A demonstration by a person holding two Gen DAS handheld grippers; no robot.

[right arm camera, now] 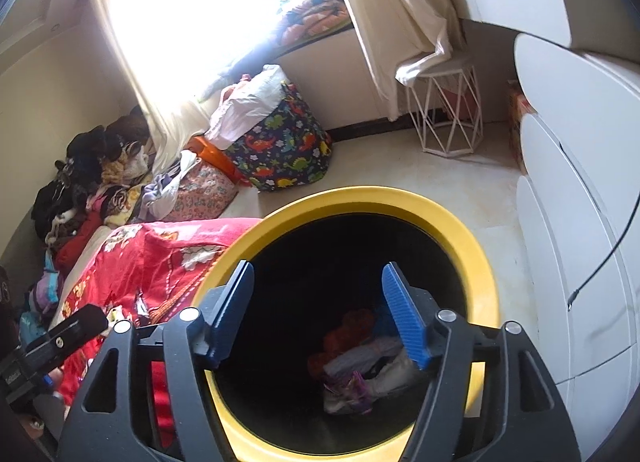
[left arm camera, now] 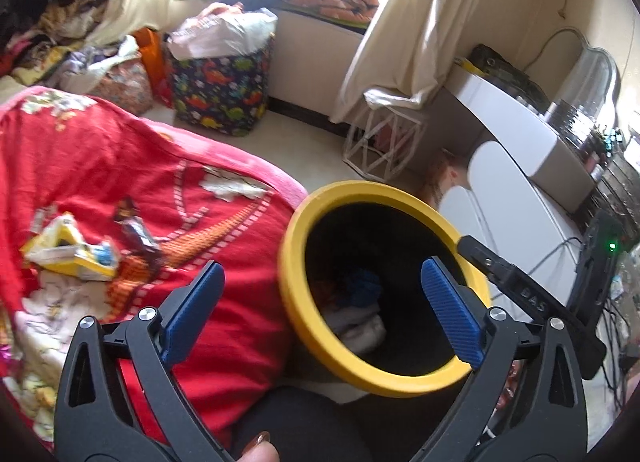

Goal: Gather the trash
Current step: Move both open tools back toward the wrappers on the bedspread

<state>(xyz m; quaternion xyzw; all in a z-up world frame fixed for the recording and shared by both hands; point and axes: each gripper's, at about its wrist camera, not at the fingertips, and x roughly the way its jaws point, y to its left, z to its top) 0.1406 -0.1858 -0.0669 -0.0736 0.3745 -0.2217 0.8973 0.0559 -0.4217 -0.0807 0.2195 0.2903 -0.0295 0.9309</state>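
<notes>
A black trash bin with a yellow rim (left arm camera: 296, 262) stands beside the bed; it also fills the right wrist view (right arm camera: 476, 262). Crumpled wrappers and paper (right arm camera: 360, 366) lie at its bottom. On the red bedspread (left arm camera: 120, 166) lie a yellow-and-white wrapper (left arm camera: 68, 254) and a small dark wrapper (left arm camera: 136, 234). My left gripper (left arm camera: 322, 282) is open and empty, between the bed and the bin. My right gripper (right arm camera: 318, 282) is open and empty, right above the bin's mouth; it shows as a black bar (left arm camera: 516, 286) in the left wrist view.
A dinosaur-print bag (left arm camera: 220, 90) full of plastic bags, piled clothes (left arm camera: 52, 22), a white wire stool (left arm camera: 384, 142) and a white dresser (left arm camera: 520, 198) surround the pale floor (right arm camera: 400, 170). Curtains (left arm camera: 420, 22) hang at the window.
</notes>
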